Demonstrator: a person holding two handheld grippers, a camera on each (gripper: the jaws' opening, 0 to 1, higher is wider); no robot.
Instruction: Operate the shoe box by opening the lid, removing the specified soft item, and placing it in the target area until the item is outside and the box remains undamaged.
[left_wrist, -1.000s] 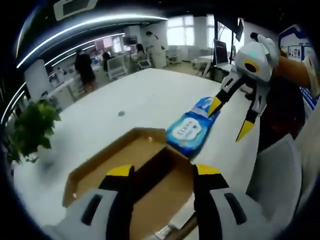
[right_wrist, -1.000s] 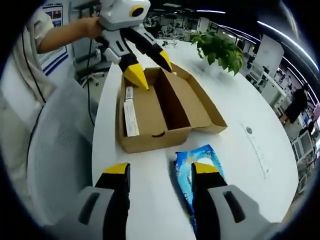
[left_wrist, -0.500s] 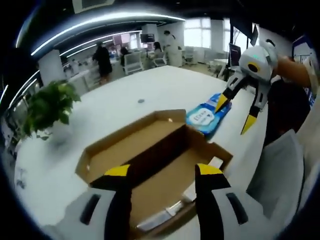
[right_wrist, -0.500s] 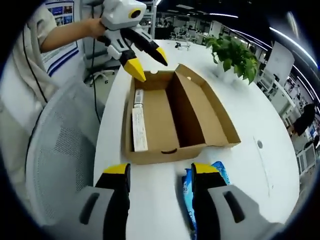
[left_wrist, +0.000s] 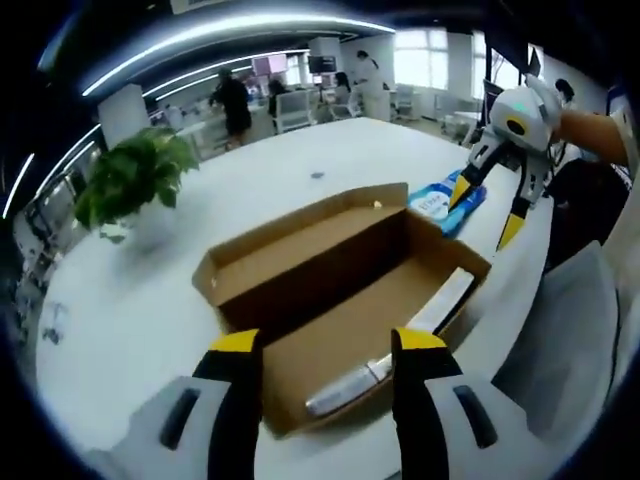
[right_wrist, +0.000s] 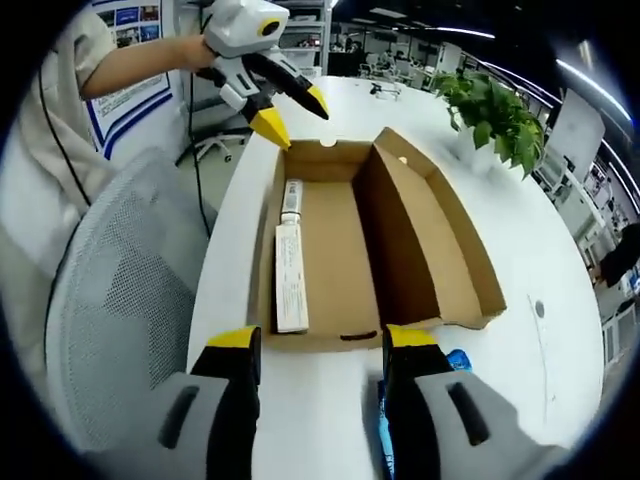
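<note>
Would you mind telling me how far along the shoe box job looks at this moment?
Mostly done, it seems. The shoe box lies open on the table, looking undamaged, and the blue soft pack lies outside it on the tabletop. The left gripper and right gripper are both open and hold nothing. A tube and a slim white carton remain inside. Little seems left beyond withdrawing.

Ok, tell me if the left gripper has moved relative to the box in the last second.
Yes. Against the box, the left gripper has pulled back: its tips were over the box's far end and now hang just past it.
</note>
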